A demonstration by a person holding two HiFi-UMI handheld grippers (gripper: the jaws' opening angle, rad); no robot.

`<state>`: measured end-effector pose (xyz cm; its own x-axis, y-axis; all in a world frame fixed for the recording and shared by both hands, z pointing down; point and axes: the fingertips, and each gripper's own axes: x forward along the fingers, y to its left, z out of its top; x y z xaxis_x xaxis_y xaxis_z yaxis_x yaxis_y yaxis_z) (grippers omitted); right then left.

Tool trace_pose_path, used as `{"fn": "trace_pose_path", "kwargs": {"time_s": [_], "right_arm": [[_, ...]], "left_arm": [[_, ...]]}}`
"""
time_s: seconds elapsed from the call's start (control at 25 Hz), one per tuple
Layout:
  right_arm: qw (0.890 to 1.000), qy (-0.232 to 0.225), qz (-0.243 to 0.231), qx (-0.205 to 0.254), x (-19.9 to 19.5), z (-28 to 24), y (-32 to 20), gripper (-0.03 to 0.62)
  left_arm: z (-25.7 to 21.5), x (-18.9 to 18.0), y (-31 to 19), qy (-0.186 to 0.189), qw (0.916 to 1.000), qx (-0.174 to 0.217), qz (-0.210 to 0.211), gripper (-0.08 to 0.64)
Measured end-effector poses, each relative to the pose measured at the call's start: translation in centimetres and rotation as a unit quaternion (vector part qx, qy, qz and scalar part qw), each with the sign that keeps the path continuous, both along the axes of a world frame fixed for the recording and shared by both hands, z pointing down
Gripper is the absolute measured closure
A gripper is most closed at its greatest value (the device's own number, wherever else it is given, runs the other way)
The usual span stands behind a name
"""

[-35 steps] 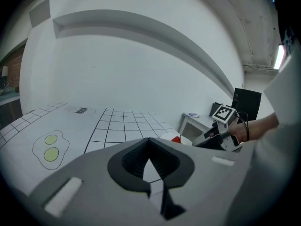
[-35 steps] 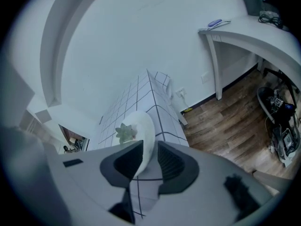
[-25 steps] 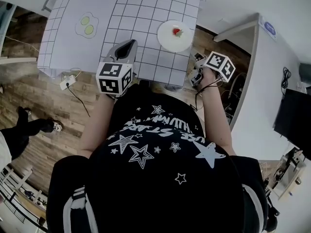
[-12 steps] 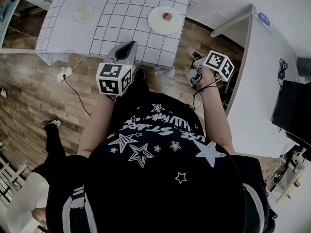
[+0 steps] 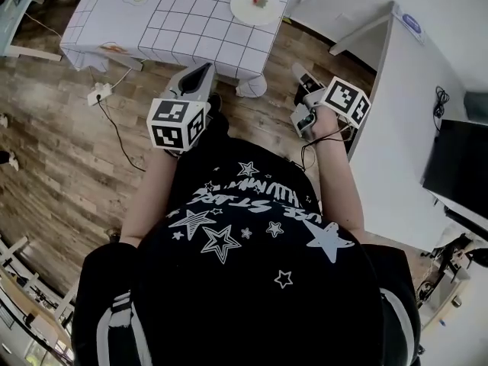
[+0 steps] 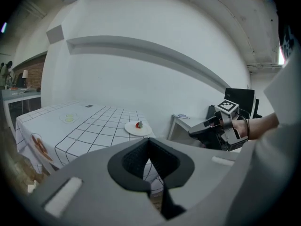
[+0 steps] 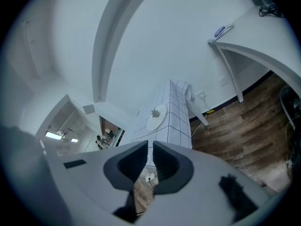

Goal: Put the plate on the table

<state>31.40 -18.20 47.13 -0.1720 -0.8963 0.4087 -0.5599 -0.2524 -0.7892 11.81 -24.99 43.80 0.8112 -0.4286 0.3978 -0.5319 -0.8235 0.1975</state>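
Your plate (image 5: 255, 6) sat on the checked worktop (image 5: 191, 21) near its right edge, with a small red thing (image 5: 261, 1) on it, maybe a strawberry. You held both grippers well back over the wood floor (image 5: 91, 151). Left gripper (image 5: 200, 75) had its fingers together, right gripper (image 5: 302, 81) nearly touching, both empty.

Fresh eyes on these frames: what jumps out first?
The white plate, with a small red item on it, already sits on the grid-patterned table, near its edge and well ahead of the person. The left tongs and right tongs are both closed and empty, held over the wooden floor.
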Motion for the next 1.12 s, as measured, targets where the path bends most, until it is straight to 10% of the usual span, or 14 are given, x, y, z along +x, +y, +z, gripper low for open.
{"fn": "trace_pose_path", "kwargs": {"time_s": [1.12], "right_arm": [[0.996, -0.047, -0.076, 0.019, -7.0, 0.6, 10.9, 0.575]], "left_arm": [[1.2, -3.9, 12.5, -0.018, 0.9985, -0.049, -0.016, 0.551]]}}
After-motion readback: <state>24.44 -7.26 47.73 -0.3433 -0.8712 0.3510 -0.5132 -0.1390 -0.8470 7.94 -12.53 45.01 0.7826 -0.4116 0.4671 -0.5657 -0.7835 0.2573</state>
